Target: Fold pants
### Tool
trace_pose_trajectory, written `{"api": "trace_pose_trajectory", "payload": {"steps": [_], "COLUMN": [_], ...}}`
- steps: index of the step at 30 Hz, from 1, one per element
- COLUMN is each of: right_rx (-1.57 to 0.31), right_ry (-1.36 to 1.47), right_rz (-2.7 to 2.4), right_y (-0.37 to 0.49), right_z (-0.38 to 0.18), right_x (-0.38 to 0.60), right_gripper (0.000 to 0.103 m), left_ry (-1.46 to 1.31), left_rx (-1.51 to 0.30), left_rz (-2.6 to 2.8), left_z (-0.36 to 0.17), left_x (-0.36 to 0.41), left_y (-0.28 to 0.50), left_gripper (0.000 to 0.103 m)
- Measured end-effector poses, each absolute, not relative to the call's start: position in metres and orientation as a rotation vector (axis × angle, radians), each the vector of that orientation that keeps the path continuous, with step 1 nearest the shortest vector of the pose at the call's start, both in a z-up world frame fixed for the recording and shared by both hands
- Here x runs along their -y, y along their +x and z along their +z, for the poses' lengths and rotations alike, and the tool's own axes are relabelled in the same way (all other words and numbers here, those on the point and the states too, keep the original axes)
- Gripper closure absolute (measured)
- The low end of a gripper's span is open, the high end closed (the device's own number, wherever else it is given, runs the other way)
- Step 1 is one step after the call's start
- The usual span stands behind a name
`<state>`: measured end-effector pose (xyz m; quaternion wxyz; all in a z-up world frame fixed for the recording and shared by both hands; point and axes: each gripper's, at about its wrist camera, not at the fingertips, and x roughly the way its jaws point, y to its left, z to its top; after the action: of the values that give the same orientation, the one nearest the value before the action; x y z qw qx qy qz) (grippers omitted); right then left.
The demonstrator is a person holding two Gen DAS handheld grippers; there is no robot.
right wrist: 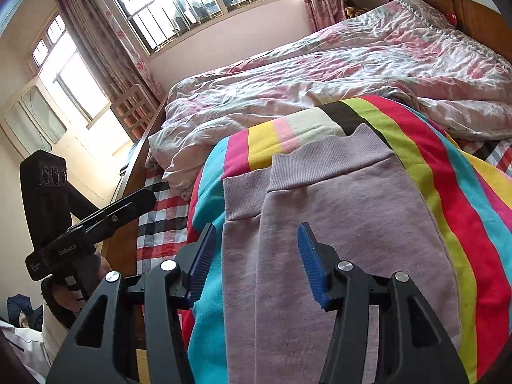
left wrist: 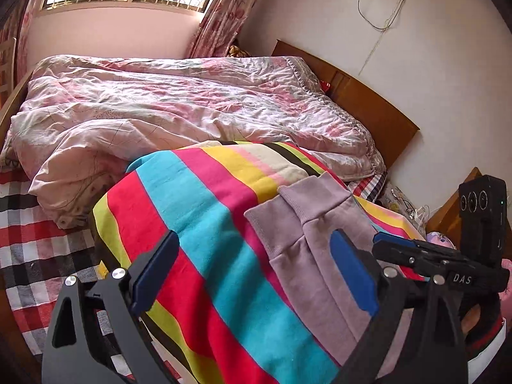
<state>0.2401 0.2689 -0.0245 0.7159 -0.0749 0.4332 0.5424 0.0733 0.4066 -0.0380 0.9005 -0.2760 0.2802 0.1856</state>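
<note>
Both jaws stand apart and empty, the right gripper just above the lilac pants, the left gripper wide open over the striped blanket beside them, so each should probably pinch one cuffed end squarely before folding.

Bed — rumpled quilt, checked sheet, perhaps striped blanket.

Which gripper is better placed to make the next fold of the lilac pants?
Right, probably: the right gripper hangs open directly over the lilac pants; the left gripper sits mostly over the striped blanket.
</note>
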Motion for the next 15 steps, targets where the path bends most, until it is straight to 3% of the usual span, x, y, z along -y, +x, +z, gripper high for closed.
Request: {"api": "trace_pose_trajectory", "payload": {"steps": [6, 10, 15], "right_rx": [-0.884, -0.873, -0.822], "right_ry": [-0.299, -0.423, -0.609], "right_rz": [1.205, 1.225, 1.154], "right_y": [0.193, 0.142, 0.105], "right_z": [-0.023, -0.047, -0.073], "right_x": [-0.198, -0.18, -0.173], "right_gripper": [0.065, 0.071, 0.078], "left_ry": [-0.612, -0.644, -0.659], "left_rx": [-0.661, -0.749, -0.746], "left_rz": [0.133, 0.089, 0.09], "left_z": [-0.059, -0.082, -0.091], "left_x": [-0.383, -0.382, -0.388], "left_y": [0.128, 0.169, 0.178], "left_gripper": [0.015, 0.033, 0.036]}}
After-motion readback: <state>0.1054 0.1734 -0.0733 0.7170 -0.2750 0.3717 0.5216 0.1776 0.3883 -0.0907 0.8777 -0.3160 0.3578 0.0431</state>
